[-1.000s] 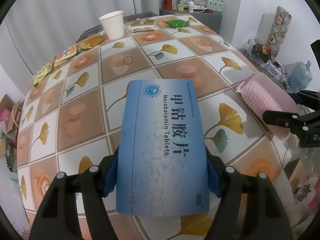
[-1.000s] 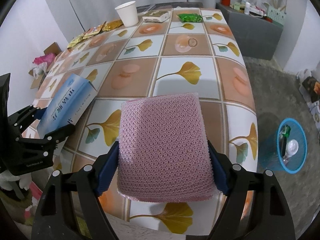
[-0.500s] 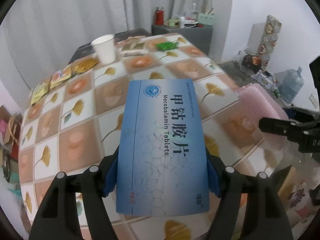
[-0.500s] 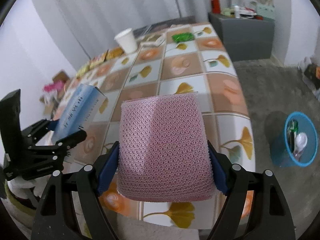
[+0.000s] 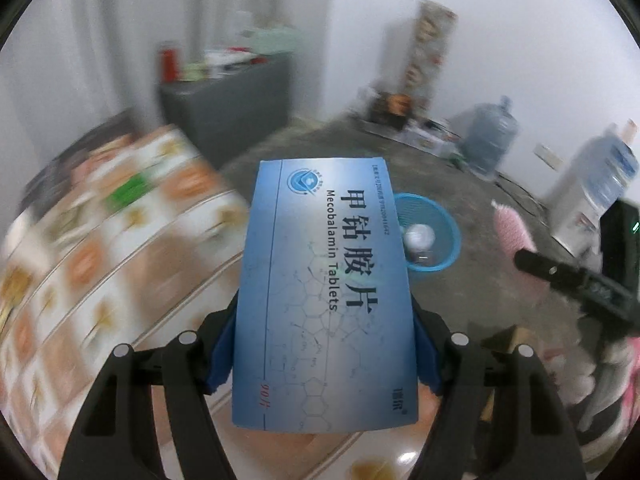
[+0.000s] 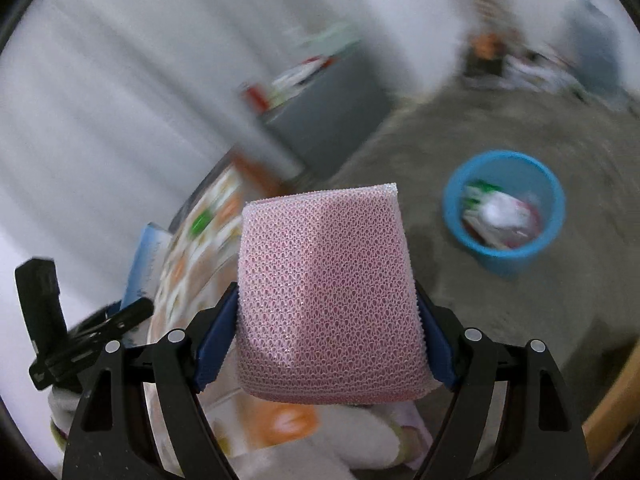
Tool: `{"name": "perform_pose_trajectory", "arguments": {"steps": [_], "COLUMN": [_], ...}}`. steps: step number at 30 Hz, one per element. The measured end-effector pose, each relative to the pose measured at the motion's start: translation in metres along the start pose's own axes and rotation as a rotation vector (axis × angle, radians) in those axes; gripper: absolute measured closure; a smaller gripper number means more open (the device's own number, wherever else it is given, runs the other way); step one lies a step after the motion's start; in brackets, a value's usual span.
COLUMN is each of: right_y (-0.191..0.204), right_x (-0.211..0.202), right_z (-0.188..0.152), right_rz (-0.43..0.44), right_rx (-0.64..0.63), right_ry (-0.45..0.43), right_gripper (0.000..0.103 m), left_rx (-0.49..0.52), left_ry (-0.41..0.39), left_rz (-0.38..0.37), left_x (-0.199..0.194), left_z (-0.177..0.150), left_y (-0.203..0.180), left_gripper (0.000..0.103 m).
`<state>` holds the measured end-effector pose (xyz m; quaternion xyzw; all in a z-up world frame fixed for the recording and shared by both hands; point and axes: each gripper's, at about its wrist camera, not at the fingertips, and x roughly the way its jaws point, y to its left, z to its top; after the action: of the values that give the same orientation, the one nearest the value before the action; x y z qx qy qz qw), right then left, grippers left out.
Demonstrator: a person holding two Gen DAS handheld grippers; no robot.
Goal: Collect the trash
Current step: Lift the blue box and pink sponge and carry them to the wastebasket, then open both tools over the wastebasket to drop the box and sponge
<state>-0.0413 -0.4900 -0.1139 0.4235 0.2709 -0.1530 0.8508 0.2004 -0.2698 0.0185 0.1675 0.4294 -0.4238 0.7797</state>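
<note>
My left gripper [image 5: 324, 354] is shut on a blue Mecobalamin tablet box [image 5: 324, 292], held flat in the air past the table's edge. My right gripper [image 6: 326, 344] is shut on a pink foam mesh sleeve [image 6: 326, 292]. A blue trash bin [image 6: 506, 210] with wrappers inside stands on the floor, ahead and to the right of the right gripper. In the left wrist view the bin [image 5: 434, 232] shows just beyond the box, partly hidden by it. The pink sleeve [image 5: 514, 232] and right gripper show at the right there.
The tiled table [image 5: 100, 280] with a green wrapper [image 5: 128, 194] lies to the left. A grey cabinet [image 5: 228, 100] stands against the back wall. Two water jugs [image 5: 490, 136] and clutter sit on the concrete floor at the right.
Both grippers have swung right, away from the table and toward the floor bin, each still holding its item. The views are blurred from the motion.
</note>
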Motion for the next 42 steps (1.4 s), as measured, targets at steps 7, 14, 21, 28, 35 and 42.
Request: {"name": "perform_pose_trajectory", "arguments": {"steps": [7,14,21,28,35,42], "right_y": [-0.117,-0.193,-0.232,-0.269,-0.261,-0.256], "right_x": [0.042,0.12,0.177,0.195,0.182,0.171], "right_z": [0.035,0.061,0.088,0.076,0.073,0.096], "right_rz": [-0.076,-0.1,-0.13,-0.212,-0.266,-0.268], "right_rx": [0.331,0.544,0.649,0.73,0.673,0.563], "right_ry": [-0.042,-0.016,-0.05,-0.043,-0.077,-0.12], "right_gripper": [0.027,0.026,0.019,0.019,0.018,0.018], "left_rx": [0.053,0.054,0.048,-0.039,-0.02,-0.01], "left_ry": [0.177,0.308,0.354,0.318,0.281,0.198], "left_rz": [-0.177,-0.23,-0.218,-0.297,-0.326,-0.335], "left_x": [0.133,0.274,0.361,0.372,0.341,0.274], "left_z": [0.101,0.142,0.162,0.168,0.164,0.163], "left_y": [-0.082,-0.137,-0.161,-0.159,-0.151,-0.124], "left_gripper": [0.033,0.033,0.032,0.025,0.025,0.025]}}
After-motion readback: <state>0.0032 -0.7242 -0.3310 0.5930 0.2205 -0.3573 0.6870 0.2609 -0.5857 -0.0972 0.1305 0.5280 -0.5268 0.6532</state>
